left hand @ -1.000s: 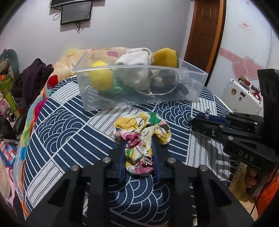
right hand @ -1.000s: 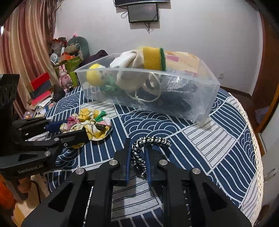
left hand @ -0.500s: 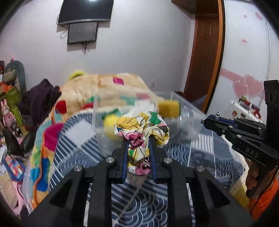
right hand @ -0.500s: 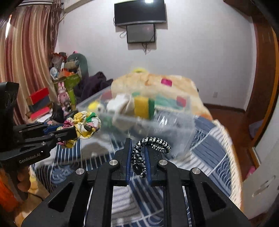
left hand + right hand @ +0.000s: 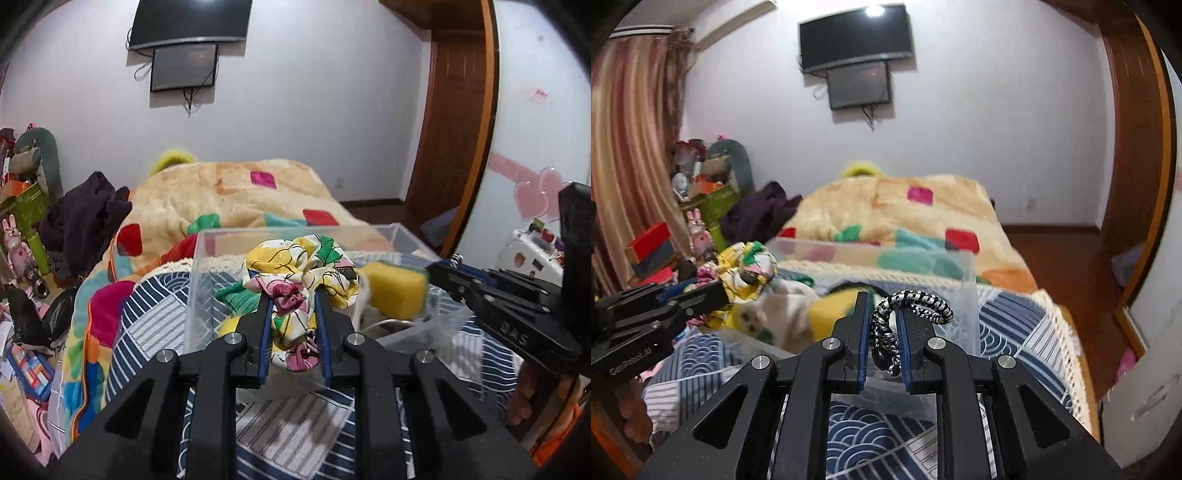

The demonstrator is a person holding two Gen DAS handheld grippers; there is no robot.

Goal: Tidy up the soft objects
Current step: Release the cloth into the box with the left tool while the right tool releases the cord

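Note:
My left gripper (image 5: 291, 295) is shut on a floral scrunchie (image 5: 301, 273) of yellow, pink and green cloth, held in the air over the near wall of a clear plastic bin (image 5: 199, 280). My right gripper (image 5: 882, 310) is shut on a black-and-white braided hair tie (image 5: 916, 302), held above the bin's near edge (image 5: 967, 295). The bin holds a yellow sponge (image 5: 395, 291), white cloth (image 5: 775, 310) and green items. The right gripper also shows at the right in the left wrist view (image 5: 443, 271); the left gripper shows at the left in the right wrist view (image 5: 720, 291).
The bin stands on a bed with a navy-and-white patterned cover (image 5: 1008, 321). A cream blanket with coloured patches (image 5: 240, 199) lies behind it. Cluttered toys and boxes (image 5: 698, 206) stand at the left, a wooden door (image 5: 454, 122) at the right.
Both grippers have lifted their items off the bed cover and carried them forward and up to the bin. The bin now lies just below them.

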